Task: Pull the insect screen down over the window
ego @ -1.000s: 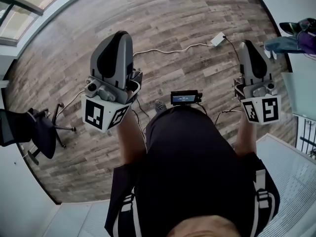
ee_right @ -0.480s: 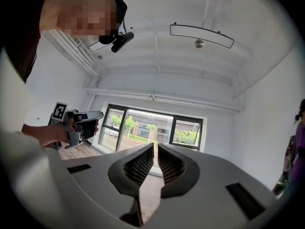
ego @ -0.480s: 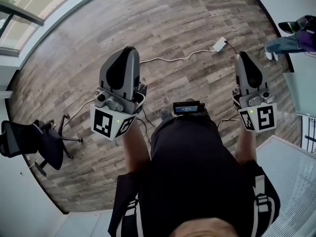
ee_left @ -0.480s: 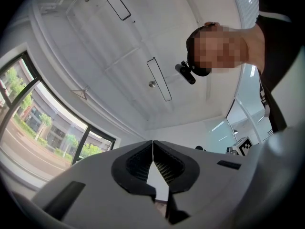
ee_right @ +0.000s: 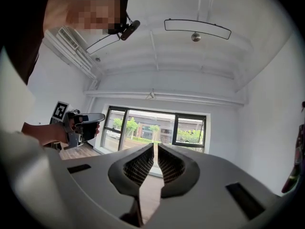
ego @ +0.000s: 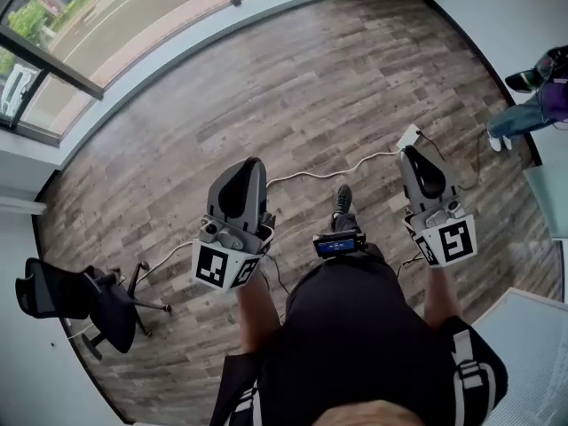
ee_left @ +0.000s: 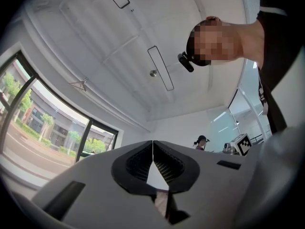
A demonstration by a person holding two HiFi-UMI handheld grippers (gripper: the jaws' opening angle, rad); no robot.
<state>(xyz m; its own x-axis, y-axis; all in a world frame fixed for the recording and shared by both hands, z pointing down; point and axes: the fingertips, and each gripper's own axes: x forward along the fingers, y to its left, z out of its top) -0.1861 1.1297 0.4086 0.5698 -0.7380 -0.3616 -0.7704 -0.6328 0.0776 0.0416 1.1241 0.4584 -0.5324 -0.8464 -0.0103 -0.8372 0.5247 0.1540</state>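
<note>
Left gripper [ee_left: 152, 146]: jaws clenched, tips touching, nothing in them. Right gripper [ee_right: 156, 148]: jaws all but closed with a thin slit between them, also empty. Both are held at waist height over the wood floor [ego: 337, 78]. A white cable [ego: 311, 174] lies just ahead, with an office chair [ego: 80, 300] to the left. The window [ego: 98, 25] is well apart, across the floor, and the right gripper faces it. Can't make out the insect screen.

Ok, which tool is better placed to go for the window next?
Probably the left tool: the window lies off to its side in the head view, while the right tool sits farther across. Both are empty and well short of it.
</note>
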